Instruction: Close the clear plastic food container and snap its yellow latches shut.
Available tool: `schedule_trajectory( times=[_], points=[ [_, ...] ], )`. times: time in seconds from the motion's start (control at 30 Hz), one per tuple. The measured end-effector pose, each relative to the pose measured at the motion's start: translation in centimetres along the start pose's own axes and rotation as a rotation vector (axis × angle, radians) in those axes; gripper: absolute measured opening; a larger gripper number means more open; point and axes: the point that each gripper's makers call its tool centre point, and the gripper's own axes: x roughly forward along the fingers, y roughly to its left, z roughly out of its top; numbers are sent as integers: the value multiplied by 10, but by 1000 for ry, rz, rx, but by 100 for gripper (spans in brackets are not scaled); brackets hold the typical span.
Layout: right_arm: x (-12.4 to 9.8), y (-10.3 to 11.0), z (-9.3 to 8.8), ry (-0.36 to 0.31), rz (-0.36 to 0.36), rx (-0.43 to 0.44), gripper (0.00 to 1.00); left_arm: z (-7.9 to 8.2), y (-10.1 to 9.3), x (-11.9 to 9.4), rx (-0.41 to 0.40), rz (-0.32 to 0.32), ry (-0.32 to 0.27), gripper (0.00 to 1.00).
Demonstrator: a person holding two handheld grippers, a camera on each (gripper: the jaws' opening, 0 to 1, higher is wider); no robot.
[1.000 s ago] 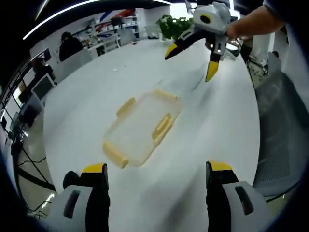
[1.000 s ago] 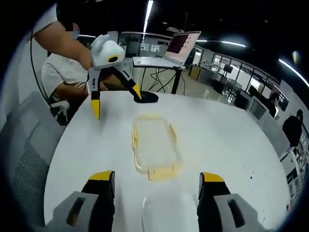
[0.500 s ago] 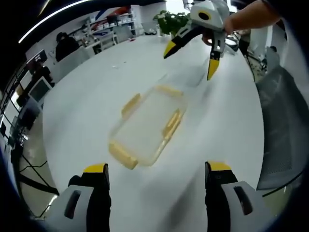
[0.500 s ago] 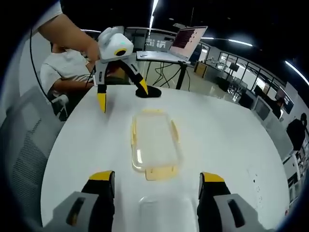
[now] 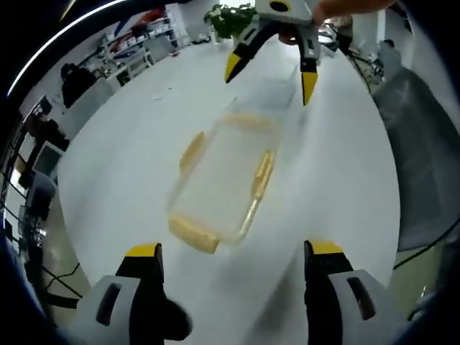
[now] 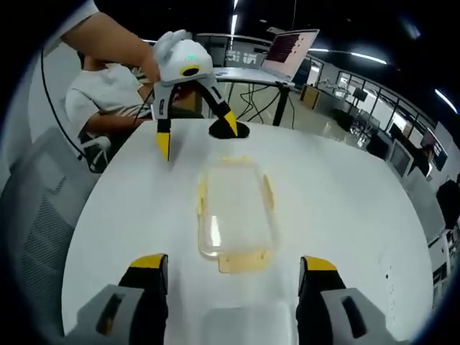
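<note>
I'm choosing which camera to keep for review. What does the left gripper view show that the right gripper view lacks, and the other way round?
Left gripper view alone: a potted plant and shelving beyond the table, and a mesh chair beside it.

Right gripper view alone: an open laptop on a desk behind, a seated person in a white shirt, and a clear lid between the near jaws.

Both: the white table, the clear container with yellow latches, and both open grippers, the left and the right.
</note>
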Motion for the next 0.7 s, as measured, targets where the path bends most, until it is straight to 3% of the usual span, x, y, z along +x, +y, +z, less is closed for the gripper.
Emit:
schedule_trajectory(
  times=[0.4, 0.53, 0.7],
  points=[
    [9, -12, -2, 42, 9, -1, 72, -3, 15, 6, 102, -16, 45, 77],
    [14, -12, -1, 55, 19, 1, 71, -5, 22, 9, 164, -9, 73, 71],
    [24, -9, -5, 87, 43, 2, 71, -5, 24, 13, 200, -23, 98, 73]
  ],
)
